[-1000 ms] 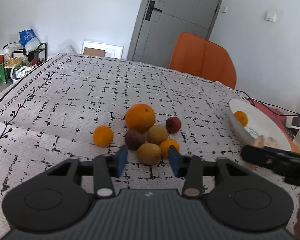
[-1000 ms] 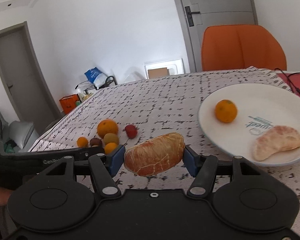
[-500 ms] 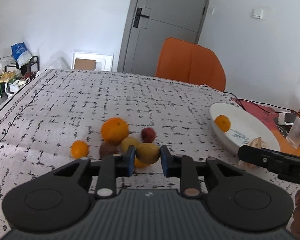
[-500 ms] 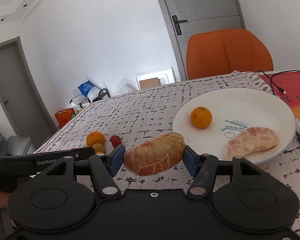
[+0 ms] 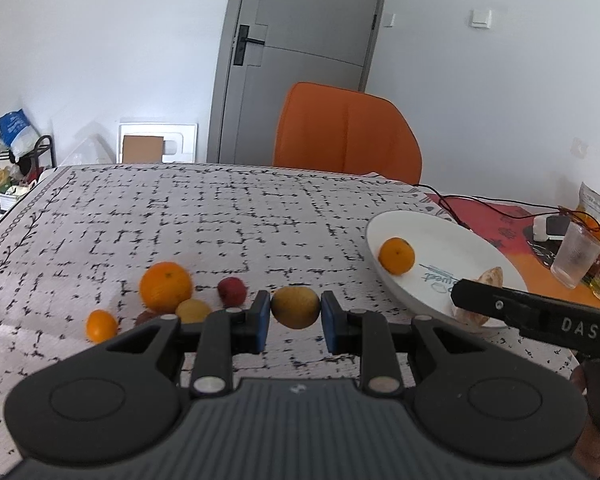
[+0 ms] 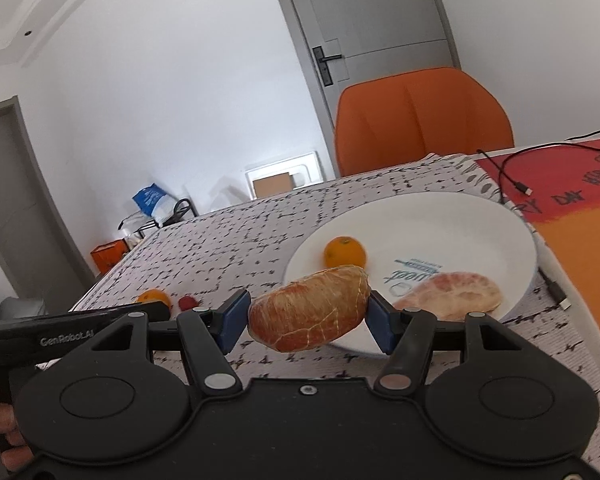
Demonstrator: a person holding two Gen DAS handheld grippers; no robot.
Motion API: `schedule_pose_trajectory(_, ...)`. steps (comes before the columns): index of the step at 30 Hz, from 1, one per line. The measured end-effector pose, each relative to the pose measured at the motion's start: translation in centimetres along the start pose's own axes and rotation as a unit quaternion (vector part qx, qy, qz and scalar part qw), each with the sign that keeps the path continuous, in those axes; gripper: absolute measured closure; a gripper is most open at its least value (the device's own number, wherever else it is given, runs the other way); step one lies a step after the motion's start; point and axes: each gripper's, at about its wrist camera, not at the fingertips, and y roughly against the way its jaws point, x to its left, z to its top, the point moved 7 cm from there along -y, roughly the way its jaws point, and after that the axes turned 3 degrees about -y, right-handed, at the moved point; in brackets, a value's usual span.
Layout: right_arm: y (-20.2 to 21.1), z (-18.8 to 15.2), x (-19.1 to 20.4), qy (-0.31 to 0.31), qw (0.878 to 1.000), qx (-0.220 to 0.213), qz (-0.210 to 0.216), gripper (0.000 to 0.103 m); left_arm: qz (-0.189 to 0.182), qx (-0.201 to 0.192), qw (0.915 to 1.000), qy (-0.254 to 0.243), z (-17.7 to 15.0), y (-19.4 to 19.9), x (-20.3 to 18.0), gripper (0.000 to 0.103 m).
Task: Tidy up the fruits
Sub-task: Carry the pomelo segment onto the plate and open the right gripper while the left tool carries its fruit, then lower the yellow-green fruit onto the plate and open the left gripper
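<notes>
My left gripper (image 5: 295,320) is shut on a yellow-brown round fruit (image 5: 295,307), held above the patterned tablecloth. Behind it on the cloth lie a large orange (image 5: 165,286), a small orange (image 5: 101,325), a red fruit (image 5: 232,291) and a yellowish fruit (image 5: 192,309). My right gripper (image 6: 309,321) is shut on a peeled grapefruit segment (image 6: 310,315) near the left rim of the white plate (image 6: 480,220). The plate holds a small orange (image 6: 345,253) and another peeled segment (image 6: 452,295). The right gripper's body (image 5: 532,312) crosses the plate (image 5: 440,236) in the left wrist view.
An orange chair (image 5: 346,132) stands behind the table, before a grey door (image 5: 300,56). A plastic cup (image 5: 576,256), a snack bag (image 5: 596,208) and black cables (image 6: 516,172) lie on the red-orange mat (image 6: 572,200) right of the plate. A person's hand (image 6: 0,432) shows at the lower left.
My left gripper shut on the yellow-brown fruit, lifted it from the pile and carried it right toward the plate. My right gripper moved closer to the plate with its segment.
</notes>
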Motion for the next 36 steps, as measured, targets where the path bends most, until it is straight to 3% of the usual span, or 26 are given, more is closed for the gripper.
schedule_pose_trajectory(8,-0.8,1.0,-1.2,-0.016,1.0,-0.01,-0.009,0.041,-0.007,0.001,0.9999,-0.013,0.6,-0.9,-1.2,0.077)
schedule_pose_trajectory(12,-1.0,1.7,-1.7,-0.024,0.999,-0.032,-0.006,0.03,-0.008,0.003,0.9998,-0.02,0.9,-1.4,-2.0,0.077)
schedule_pose_trajectory(36,3.5,1.3,-7.8,-0.084,0.995,-0.049,-0.034,0.028,-0.05,0.01,0.9962,-0.071,2.8,-5.4,-9.1,0.077)
